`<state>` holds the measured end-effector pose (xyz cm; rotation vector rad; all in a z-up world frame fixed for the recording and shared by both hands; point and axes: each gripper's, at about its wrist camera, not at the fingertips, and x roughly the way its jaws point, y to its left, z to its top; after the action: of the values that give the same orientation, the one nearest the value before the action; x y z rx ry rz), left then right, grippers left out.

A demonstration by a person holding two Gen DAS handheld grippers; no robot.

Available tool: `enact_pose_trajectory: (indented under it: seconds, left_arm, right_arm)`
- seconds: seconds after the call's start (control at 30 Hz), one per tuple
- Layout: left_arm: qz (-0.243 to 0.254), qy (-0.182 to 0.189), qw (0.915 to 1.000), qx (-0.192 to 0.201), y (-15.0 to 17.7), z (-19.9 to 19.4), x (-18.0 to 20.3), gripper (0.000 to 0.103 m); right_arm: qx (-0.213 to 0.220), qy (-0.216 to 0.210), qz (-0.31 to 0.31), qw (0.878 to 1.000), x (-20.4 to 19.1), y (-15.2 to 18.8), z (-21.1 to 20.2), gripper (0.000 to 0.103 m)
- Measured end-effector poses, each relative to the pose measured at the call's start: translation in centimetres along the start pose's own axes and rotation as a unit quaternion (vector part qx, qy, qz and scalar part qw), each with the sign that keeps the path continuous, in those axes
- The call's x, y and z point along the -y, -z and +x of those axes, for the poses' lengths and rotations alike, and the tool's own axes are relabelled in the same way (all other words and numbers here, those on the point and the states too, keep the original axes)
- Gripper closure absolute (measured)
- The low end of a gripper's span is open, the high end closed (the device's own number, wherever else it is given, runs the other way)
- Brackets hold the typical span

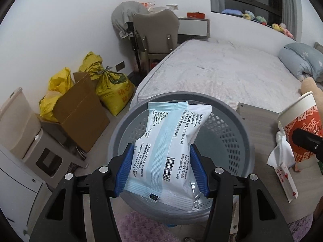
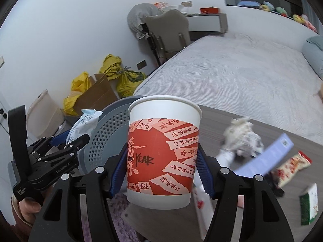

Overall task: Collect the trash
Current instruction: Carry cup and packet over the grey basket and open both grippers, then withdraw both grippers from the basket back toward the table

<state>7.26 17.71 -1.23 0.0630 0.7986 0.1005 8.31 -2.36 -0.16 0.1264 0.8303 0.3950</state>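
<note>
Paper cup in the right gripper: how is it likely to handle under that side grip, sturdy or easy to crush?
The paper cup, clamped at mid-height by the right gripper, still looks round at the rim, so the grip seems gentle enough. Thin paper walls would probably buckle under a harder squeeze. It appears empty and light, so it should drop easily into the bin.

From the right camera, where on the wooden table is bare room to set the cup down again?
Bare wood shows on the table behind the paper cup, between its rim, the bed and the crumpled tissue. The right side is crowded: tissue, purple leaflet, snack packet, green packet.
</note>
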Motion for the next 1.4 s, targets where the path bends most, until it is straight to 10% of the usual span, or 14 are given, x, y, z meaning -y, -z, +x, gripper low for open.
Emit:
enact_pose_trajectory:
  seconds: [0.5,1.4]
  left_arm:
    - [-0.011,-0.009,0.9995,-0.027,0.1,4.1,-2.7,0.047]
    - [-0.048,-0.028,0.9980,-0.030,-0.1,3.7,-4.4,0.013]
  right_arm:
    - [-0.044,-0.011,-0.026,0.999,-4.3,-1.0,8.6,0.042]
    - [-0.035,0.007,-0.032,0.999,-4.8,-1.0,8.3,0.033]
